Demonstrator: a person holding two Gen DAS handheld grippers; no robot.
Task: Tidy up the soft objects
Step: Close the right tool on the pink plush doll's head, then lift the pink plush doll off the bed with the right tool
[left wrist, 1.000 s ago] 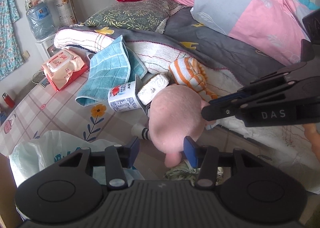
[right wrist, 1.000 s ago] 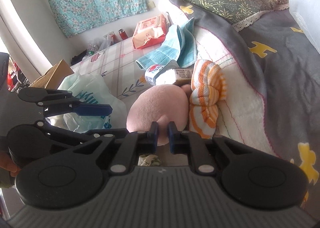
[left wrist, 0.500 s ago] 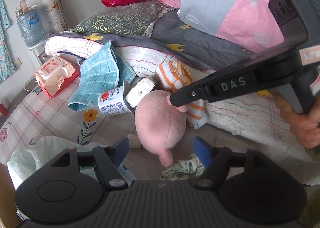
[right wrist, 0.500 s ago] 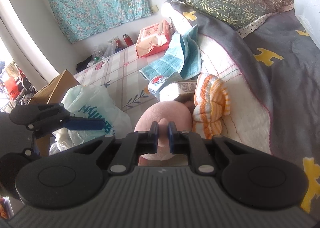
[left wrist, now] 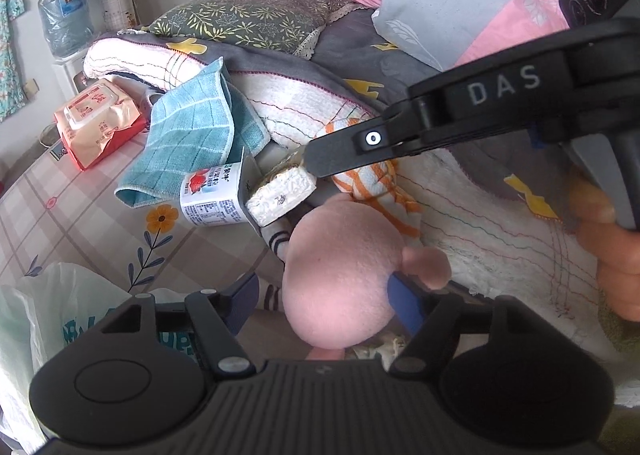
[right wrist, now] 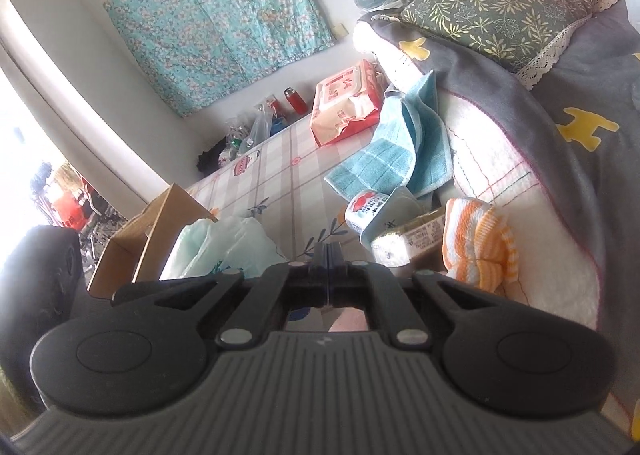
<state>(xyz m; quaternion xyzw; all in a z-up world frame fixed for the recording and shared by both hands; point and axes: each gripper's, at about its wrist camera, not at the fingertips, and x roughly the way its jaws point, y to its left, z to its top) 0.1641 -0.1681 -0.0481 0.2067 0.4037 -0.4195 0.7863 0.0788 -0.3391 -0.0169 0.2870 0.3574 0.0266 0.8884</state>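
A pink plush toy (left wrist: pixel 344 275) lies at the bed's edge, between the open fingers of my left gripper (left wrist: pixel 324 301). Its right blue pad (left wrist: pixel 404 305) touches the plush; the left pad stands apart from it. My right gripper (right wrist: pixel 327 255) is shut with nothing between its pads; it also shows in the left wrist view (left wrist: pixel 310 159), raised above the plush. An orange-striped white sock bundle (right wrist: pixel 478 243) lies on the white blanket (right wrist: pixel 516 159). A blue checked towel (left wrist: pixel 188 139) hangs off the bed's edge. A striped sock (left wrist: pixel 278 241) peeks out beside the plush.
A milk carton (left wrist: pixel 212 195) and a small white box (left wrist: pixel 280 195) lie by the towel. A wet-wipes pack (left wrist: pixel 96 123) sits on the checked tablecloth (left wrist: pixel 60 223). A white plastic bag (right wrist: pixel 224 243) and cardboard box (right wrist: pixel 152 227) are at the left. Pillow (left wrist: pixel 248 19) and quilt (left wrist: pixel 460 3) lie behind.
My right gripper has let go of the pink plush, closed fully and lifted away. My left gripper has moved forward, so the plush now sits between its open fingers.
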